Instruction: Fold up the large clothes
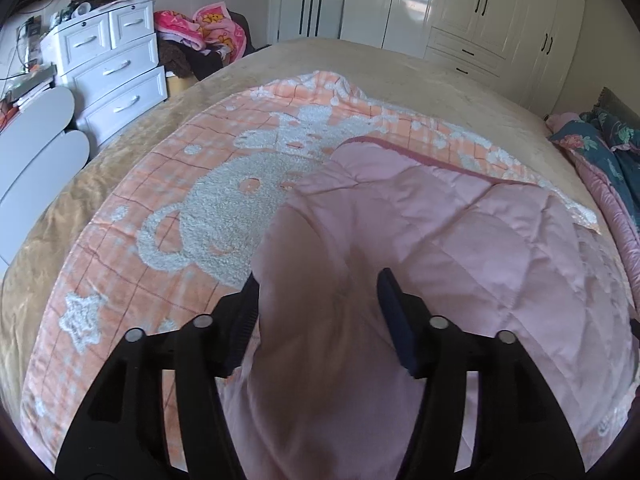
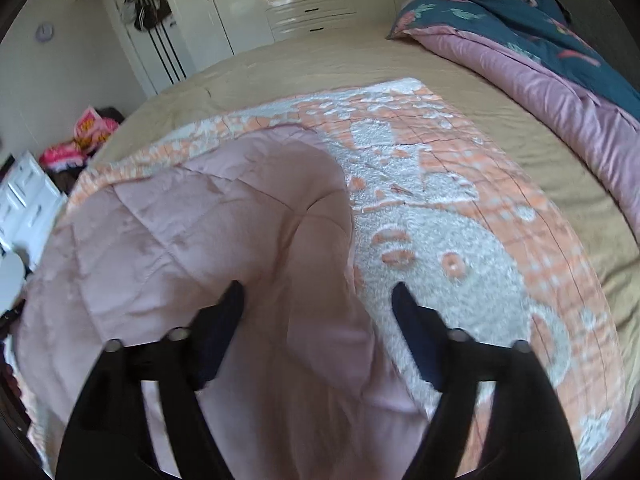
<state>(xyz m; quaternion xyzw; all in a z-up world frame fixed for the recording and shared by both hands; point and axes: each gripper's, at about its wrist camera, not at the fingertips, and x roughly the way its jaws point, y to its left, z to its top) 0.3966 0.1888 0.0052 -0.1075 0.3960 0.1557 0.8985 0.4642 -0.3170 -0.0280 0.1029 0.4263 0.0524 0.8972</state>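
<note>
Pink quilt (image 1: 400, 240) fold lies between both parted tongs (image 1: 320, 304) (image 2: 318, 308), seemingly released.

white drawer chest (image 1: 112, 68), cream wardrobe (image 1: 480, 12), floral duvet (image 2: 540, 28)

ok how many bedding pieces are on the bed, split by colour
Peach and white bear-pattern blanket, its pink quilted side folded over on top: 1
Dark teal floral duvet with pink underside: 1
Tan bed cover beneath both: 1
Total: 3
</note>
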